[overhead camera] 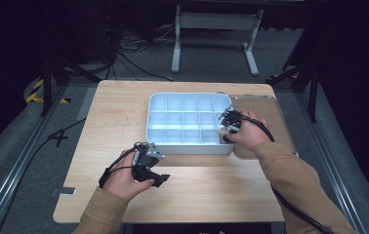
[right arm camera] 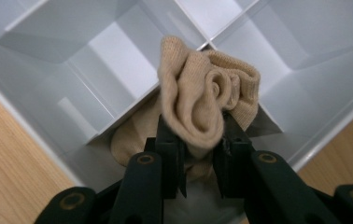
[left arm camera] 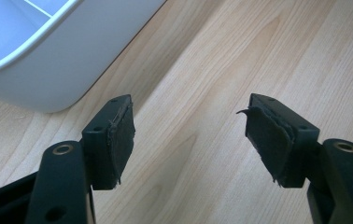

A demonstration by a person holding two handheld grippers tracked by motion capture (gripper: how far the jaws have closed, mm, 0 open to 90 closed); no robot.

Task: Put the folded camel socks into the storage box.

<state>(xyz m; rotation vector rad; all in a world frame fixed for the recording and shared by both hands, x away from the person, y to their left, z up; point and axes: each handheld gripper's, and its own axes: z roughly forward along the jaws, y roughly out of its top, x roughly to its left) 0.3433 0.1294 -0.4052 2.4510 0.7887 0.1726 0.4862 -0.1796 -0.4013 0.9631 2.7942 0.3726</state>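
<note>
We see a wooden table (overhead camera: 124,112) with a white tray (overhead camera: 188,146) of many compartments standing right of its middle. Just beyond the tray's right side lies a flat brownish mat (overhead camera: 270,112), touching or nearly touching the tray wall; we cannot tell which.

Our right gripper (overhead camera: 227,127) is over the tray's near right corner. In the right gripper view its jaws stand narrow, pinched on a bunched beige sock (right arm camera: 202,107). The sock's folded upper part rises above the jaw tips, and its lower part hangs into the corner compartment, against the thin dividers.

Our left gripper (overhead camera: 165,177) rests low over bare table, just in front of the tray's near left corner and apart from it. In the left gripper view its jaws stand wide, with only wood grain between them; the worn black pads (left arm camera: 121,140) hold nothing, and the tray's rounded corner shows beyond the left jaw.
</note>
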